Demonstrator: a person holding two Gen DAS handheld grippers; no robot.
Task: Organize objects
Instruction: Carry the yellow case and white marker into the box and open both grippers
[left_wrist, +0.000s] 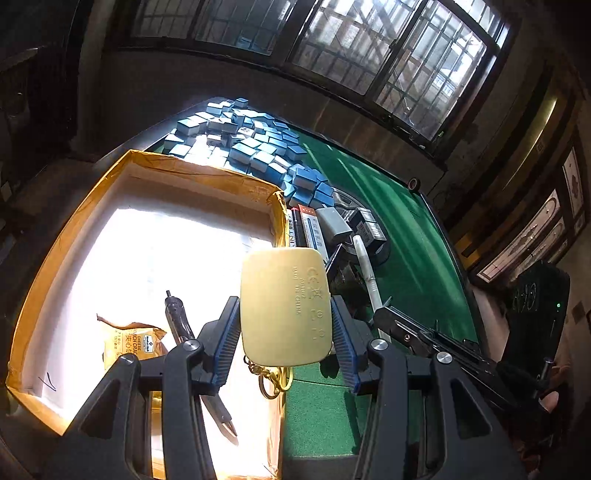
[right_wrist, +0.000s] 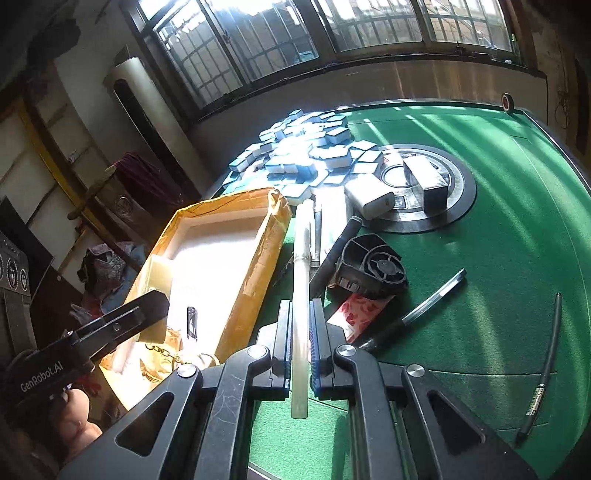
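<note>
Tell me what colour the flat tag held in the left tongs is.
Gold, with a gold chain hanging below the flat tag; the left wrist view shows it best.

You have a flat gold-coloured tag (left_wrist: 284, 306) with rounded corners and embossed lettering clamped upright between the blue pads, its key chain (left_wrist: 267, 378) dangling over the box's near edge. The open cardboard box (left_wrist: 74, 229) with a white lining sits on the green surface (left_wrist: 406, 236). Your other hand-held gripper pinches a slim white pen (right_wrist: 301, 291) lengthwise.

Green felt (right_wrist: 498, 221) right side open; tile pile (right_wrist: 306, 151), box (right_wrist: 221, 266) crowd left.
</note>
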